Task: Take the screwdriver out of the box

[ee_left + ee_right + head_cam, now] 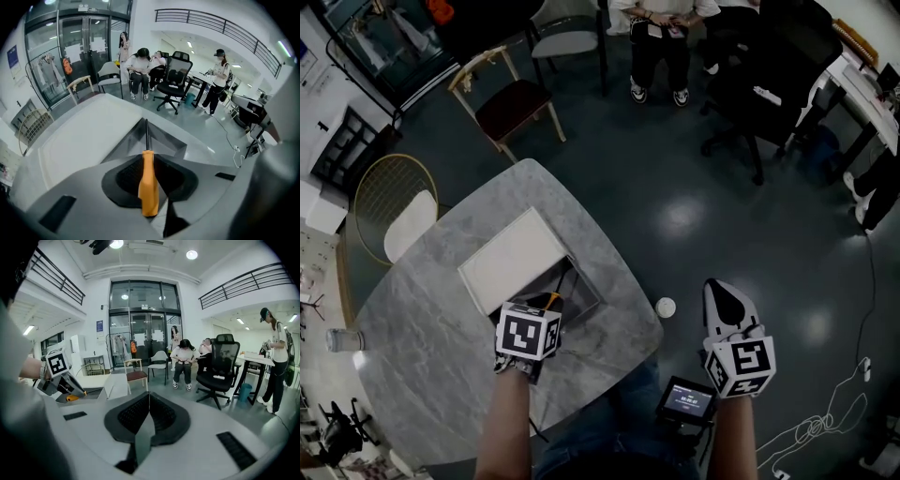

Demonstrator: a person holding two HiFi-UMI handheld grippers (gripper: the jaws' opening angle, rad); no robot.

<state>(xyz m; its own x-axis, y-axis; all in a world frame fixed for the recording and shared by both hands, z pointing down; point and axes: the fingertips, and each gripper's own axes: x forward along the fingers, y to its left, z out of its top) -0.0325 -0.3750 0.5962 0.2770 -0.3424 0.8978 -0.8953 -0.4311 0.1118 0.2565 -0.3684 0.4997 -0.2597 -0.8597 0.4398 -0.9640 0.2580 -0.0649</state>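
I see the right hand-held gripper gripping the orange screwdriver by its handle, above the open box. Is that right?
No, it is the left hand-held gripper that grips the orange screwdriver by its handle, above the open box; the left gripper view shows it. The right hand-held gripper is shut on nothing.

My right hand-held gripper [149, 398] — jaws pressed together, nothing between them. Far left: left hand-held gripper [70, 389] holding the screwdriver [71, 398] by its orange handle, white box [115, 386] just beside. Beyond — office chair [224, 363], seated people [183, 359].
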